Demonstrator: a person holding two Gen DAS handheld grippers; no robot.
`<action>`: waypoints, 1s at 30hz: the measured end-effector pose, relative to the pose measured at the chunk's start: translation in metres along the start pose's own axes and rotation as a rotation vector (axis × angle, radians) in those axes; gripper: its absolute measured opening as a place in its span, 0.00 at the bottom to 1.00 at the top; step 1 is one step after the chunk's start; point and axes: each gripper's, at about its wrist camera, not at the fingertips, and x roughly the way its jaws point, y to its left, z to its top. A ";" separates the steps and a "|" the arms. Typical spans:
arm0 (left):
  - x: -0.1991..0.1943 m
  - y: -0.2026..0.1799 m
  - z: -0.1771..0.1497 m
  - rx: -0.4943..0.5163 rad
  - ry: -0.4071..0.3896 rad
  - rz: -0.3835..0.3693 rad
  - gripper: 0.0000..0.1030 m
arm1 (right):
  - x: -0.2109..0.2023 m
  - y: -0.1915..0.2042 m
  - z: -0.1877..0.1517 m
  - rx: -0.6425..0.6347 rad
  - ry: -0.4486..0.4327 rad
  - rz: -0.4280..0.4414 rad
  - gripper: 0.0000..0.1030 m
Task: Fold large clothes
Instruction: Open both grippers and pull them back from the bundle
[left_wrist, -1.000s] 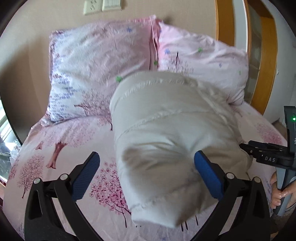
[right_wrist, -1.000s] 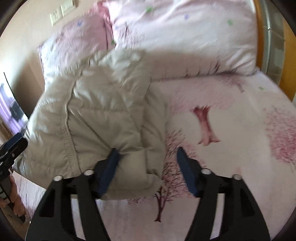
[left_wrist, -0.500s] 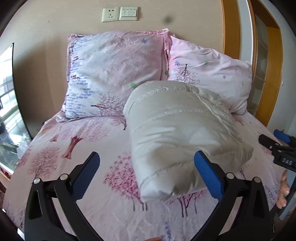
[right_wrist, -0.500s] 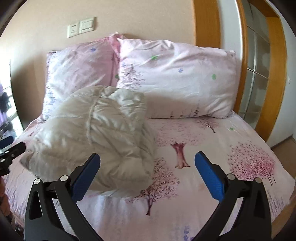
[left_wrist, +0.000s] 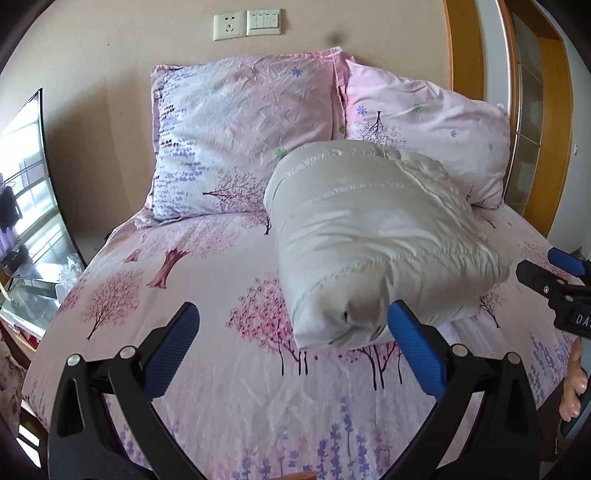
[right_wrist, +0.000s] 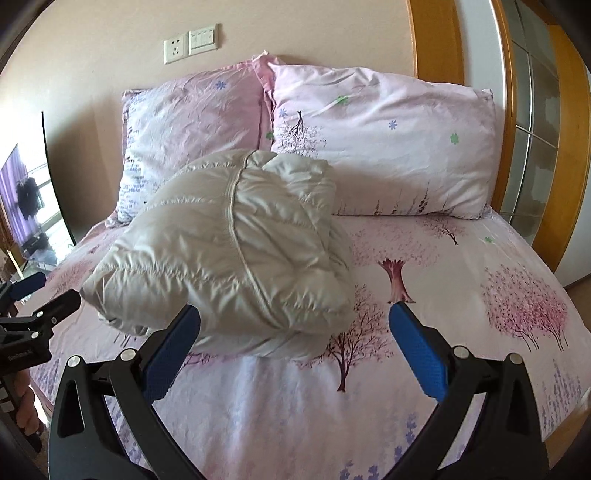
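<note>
A bed (left_wrist: 207, 369) with a pink tree-print sheet fills both views, two matching pillows (right_wrist: 384, 147) propped along its head edge. A folded cream puffer jacket (left_wrist: 369, 236) lies as a plump bundle on the middle of the mattress, its far end just before the pillows. The left gripper (left_wrist: 291, 343) and right gripper (right_wrist: 293, 343) both hover by the foot edge, blue-padded jaws spread fully wide, holding and touching nothing.
</note>
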 end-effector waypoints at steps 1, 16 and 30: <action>0.001 0.000 -0.001 0.000 0.010 0.001 0.98 | 0.000 0.002 -0.002 -0.003 0.006 -0.002 0.99; 0.015 -0.010 -0.031 0.024 0.207 0.012 0.98 | 0.007 0.013 -0.030 -0.004 0.202 0.029 0.99; 0.028 -0.013 -0.040 0.041 0.339 0.009 0.98 | 0.027 0.019 -0.041 -0.040 0.354 -0.022 0.99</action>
